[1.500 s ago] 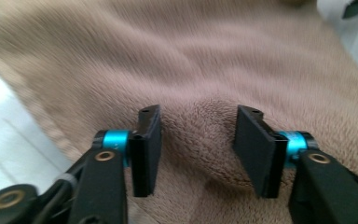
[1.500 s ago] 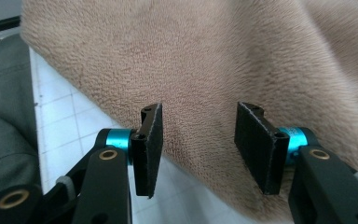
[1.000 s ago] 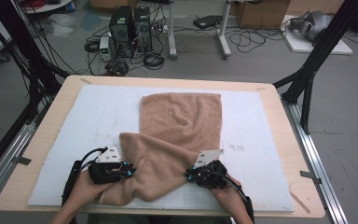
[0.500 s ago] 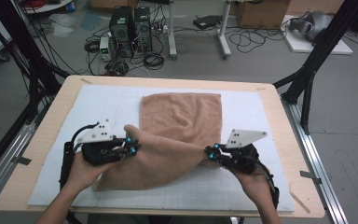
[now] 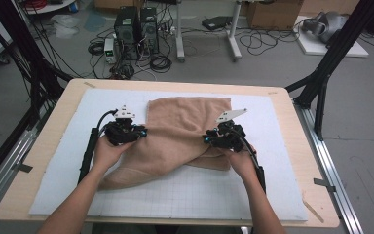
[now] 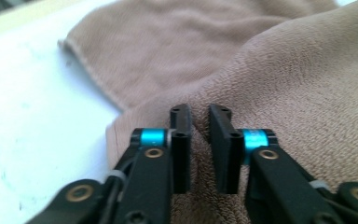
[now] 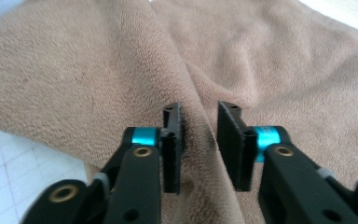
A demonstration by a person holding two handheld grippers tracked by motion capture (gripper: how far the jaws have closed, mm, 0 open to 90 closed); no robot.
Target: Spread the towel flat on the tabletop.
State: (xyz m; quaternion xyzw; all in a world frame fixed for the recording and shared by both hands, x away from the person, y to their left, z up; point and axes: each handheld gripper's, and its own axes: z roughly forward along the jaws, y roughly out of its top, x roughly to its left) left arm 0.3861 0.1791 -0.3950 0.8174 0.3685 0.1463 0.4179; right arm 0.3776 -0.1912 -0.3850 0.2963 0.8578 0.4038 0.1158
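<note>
On the white gridded mat [image 5: 185,195], a tan towel [image 5: 185,126] lies half folded, its long axis running from the near-left corner toward the far edge, with one flap crossing diagonally toward the right. The left gripper [image 5: 141,131] and right gripper [image 5: 207,140] sit at the fold's two edges, jaws just opened a little, cloth between the pads but unpinched. Since a second ago both hands have carried the near edge away from the person, over the towel.
</note>
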